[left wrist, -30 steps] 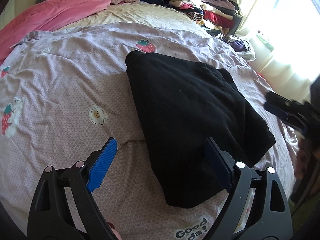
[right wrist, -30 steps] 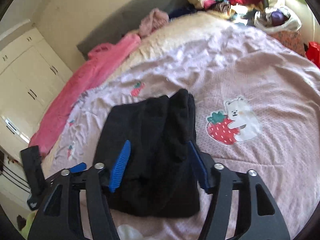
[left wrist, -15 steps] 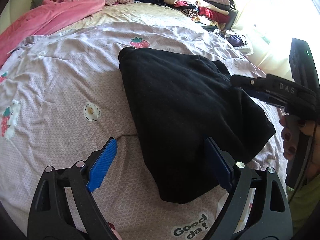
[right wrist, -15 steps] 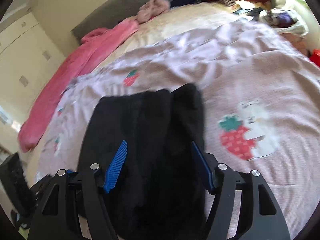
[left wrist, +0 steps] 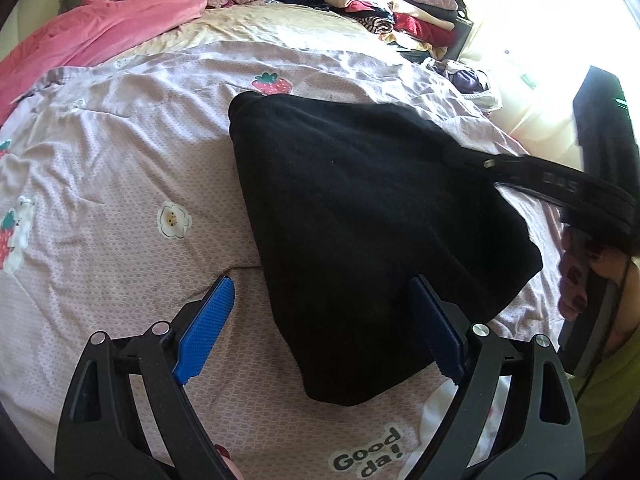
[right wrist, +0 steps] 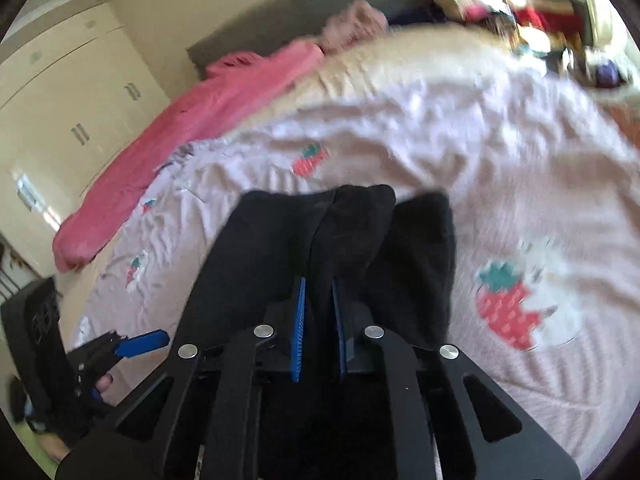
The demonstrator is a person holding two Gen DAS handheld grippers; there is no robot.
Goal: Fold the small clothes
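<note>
A black garment [left wrist: 360, 200] lies folded on the lilac strawberry-print bed cover [left wrist: 100, 168]. My left gripper [left wrist: 320, 284] hovers open over its near corner, with the right finger above the cloth and the left finger above the sheet. In the left wrist view my right gripper [left wrist: 456, 154] reaches in from the right onto the garment's right edge. In the right wrist view the right gripper [right wrist: 318, 282] has its jaws closing, and the blue pads pinch a raised fold of the black garment [right wrist: 276, 248]. One blue finger [right wrist: 142, 342] of the left gripper shows at the lower left.
A pink blanket [left wrist: 100, 36] runs along the far left of the bed. A pile of folded clothes [left wrist: 400, 12] sits at the far right corner by a bright window. Cream wardrobes [right wrist: 60, 100] stand beyond the bed. A person's hand [left wrist: 576, 280] holds the right gripper's handle.
The right gripper has come in over the garment's right edge, and its jaws have gone from wide apart to pinched on a fold of black cloth. The left gripper has stayed open in place.
</note>
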